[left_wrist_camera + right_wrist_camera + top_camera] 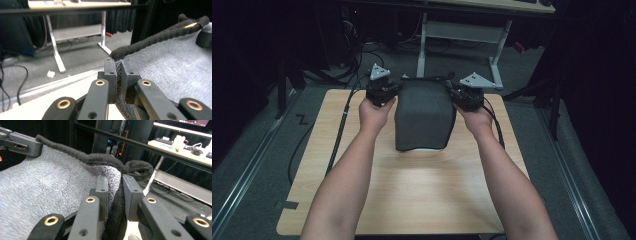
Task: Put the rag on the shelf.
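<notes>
We keep grey towel (424,116) suspended over far half of tabletop (412,195). Left tool (398,88) clenched on far-left corner, right tool (451,90) clenched on far-right corner: hem taut, cloth hangs flat for laying down.

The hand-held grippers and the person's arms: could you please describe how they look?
Each hand-held gripper, left and right, is black with a grey three-cornered plate on top and a black cable trailing behind. Up close, the jaws are dark grey blocks on black links with brass-coloured rivets. The forearms are bare, with no sleeves or gloves.
</notes>
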A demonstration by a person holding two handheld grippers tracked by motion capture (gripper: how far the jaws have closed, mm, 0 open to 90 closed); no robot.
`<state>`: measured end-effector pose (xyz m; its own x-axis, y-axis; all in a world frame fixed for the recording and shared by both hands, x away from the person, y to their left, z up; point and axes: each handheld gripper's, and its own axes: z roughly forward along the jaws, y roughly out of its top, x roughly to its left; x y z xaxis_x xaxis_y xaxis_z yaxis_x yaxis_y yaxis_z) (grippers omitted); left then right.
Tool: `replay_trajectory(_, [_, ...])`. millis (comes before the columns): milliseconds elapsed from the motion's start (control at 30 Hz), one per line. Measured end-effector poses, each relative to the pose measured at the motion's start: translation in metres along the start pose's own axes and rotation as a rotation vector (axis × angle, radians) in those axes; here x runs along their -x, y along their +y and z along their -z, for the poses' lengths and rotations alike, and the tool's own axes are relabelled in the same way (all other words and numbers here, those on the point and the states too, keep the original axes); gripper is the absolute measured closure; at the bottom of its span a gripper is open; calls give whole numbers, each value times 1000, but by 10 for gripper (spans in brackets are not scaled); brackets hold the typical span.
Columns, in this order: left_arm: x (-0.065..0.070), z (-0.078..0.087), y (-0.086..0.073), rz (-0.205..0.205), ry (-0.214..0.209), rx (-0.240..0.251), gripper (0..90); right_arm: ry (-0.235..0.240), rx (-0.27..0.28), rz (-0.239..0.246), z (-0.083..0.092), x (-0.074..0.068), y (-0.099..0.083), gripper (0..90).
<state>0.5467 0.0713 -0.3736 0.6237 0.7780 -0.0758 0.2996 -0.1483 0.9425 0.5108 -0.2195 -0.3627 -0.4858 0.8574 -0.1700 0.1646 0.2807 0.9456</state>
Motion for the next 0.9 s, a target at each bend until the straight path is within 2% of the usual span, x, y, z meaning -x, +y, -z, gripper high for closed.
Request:
replay_trajectory(100, [-2,-3,-11,34,-16,-9,847,4,-25,6,-5,0,-10,778])
replay_trajectory(267, [-3,-6,-25,52,-30,-41,849,12,-57,-9,-9,0,-20,780])
replay_trajectory(367, [-3,-8,-33,46,-31,-72,850,25,-76,-22,-11,0,-25,780])
replay_trajectory(567, [-4,-11,-47,71,-52,-118,850,40,-111,-34,-15,-1,-37,781])
replay_trajectory(700, [-3,-14,-57,84,-66,-124,850,62,-127,-92,-18,4,-46,779])
replay_trajectory(900, [-4,-12,-68,102,-73,-124,850,96,-137,-149,-20,5,-53,773])
